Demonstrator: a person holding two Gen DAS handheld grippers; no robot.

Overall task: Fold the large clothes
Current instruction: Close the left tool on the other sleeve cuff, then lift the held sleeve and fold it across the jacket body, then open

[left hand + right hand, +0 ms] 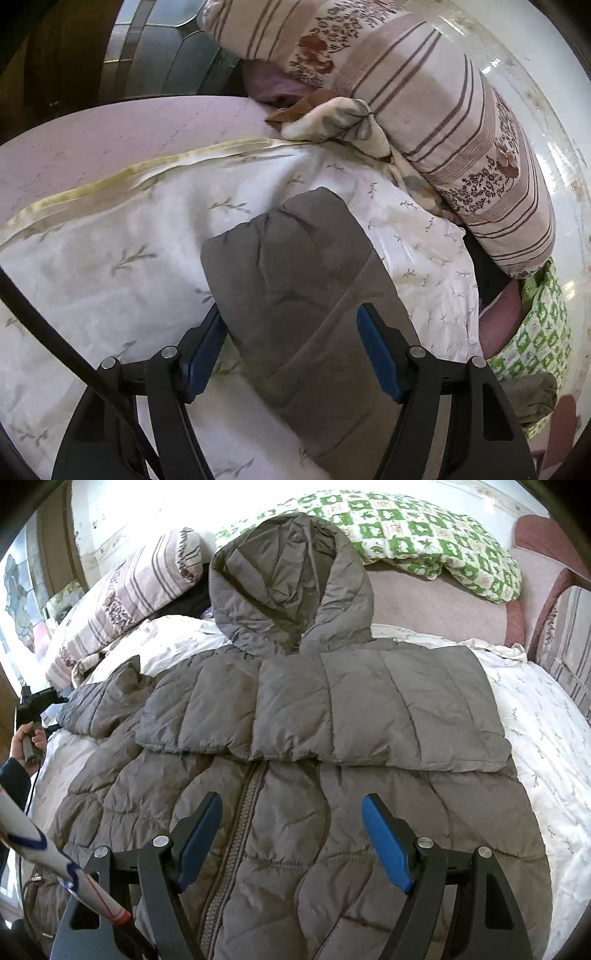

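Observation:
A grey quilted hooded jacket lies front up on the bed, zipper toward me and hood at the far end. One sleeve is folded flat across the chest. The other sleeve stretches out to the left. In the left wrist view that sleeve runs between the blue pads of my left gripper. The pads sit at its sides and the fabric looks unpinched. My right gripper hovers open over the jacket's lower front with nothing gripped.
Striped pillows line the wall behind the white leaf-print sheet. A green patterned quilt lies beyond the hood. A person's hand shows at the left edge. A white striped tube crosses the lower left.

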